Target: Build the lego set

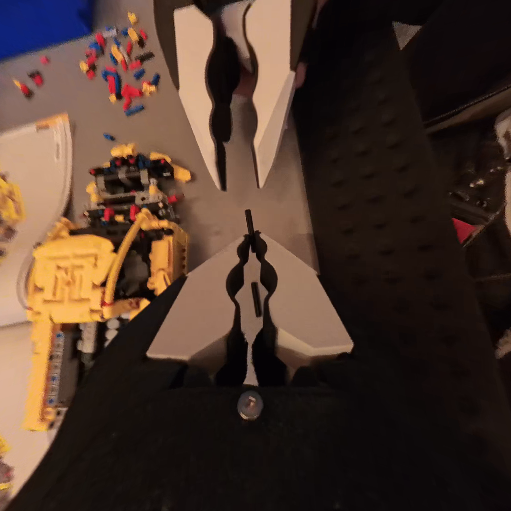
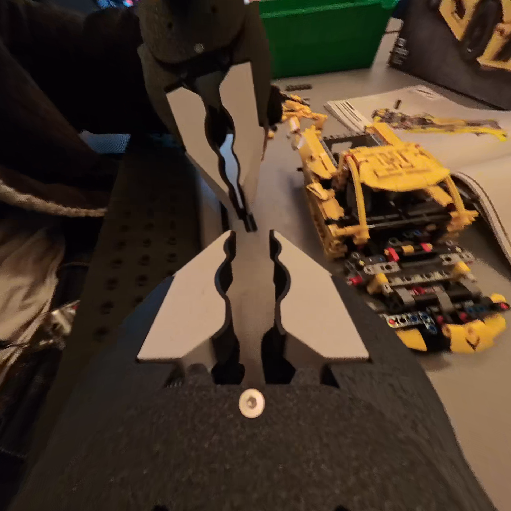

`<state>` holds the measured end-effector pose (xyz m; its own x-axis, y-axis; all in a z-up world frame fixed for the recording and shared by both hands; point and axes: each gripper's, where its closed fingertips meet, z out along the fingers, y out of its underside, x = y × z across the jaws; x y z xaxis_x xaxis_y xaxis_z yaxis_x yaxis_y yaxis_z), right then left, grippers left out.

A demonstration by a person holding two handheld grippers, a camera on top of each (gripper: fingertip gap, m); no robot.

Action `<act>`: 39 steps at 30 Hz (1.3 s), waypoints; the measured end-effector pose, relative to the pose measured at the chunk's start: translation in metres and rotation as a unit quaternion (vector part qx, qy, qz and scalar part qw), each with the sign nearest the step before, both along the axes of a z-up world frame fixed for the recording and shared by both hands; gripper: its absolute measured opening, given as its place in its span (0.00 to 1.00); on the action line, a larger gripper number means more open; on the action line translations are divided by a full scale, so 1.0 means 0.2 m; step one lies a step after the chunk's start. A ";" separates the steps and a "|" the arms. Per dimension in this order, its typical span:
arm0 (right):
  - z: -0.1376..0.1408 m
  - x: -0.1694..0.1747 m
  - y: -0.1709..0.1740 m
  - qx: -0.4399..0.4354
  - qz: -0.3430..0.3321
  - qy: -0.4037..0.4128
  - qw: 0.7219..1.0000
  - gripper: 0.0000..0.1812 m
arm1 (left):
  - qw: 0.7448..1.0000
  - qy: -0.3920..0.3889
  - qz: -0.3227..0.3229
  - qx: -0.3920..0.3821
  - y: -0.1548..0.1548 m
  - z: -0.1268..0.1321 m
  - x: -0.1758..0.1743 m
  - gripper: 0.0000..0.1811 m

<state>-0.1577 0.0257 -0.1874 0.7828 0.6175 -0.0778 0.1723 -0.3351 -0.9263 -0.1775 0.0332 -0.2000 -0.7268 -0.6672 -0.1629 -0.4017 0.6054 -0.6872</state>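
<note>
where fingertips meet — black axle (image 1: 249,231)

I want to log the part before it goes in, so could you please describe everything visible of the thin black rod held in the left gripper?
The black rod is a thin, straight, dark axle, plastic by its look. The left gripper pinches its lower end between the fingertips, so it sticks out forward above the grey table, pointing toward the open right gripper. Nothing else touches it.

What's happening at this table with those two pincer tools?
A person is building a yellow Lego car with two hand-held grippers. The left gripper pinches a thin black axle at its tips. The right gripper is open and empty, pointing at it. Loose pieces lie scattered on the table.
</note>
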 end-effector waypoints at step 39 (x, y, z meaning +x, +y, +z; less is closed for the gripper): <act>-0.10 -0.07 -0.03 -0.046 0.065 -0.087 0.993 0.02 | 0.998 0.029 -0.031 0.036 -0.07 -0.06 0.04 0.02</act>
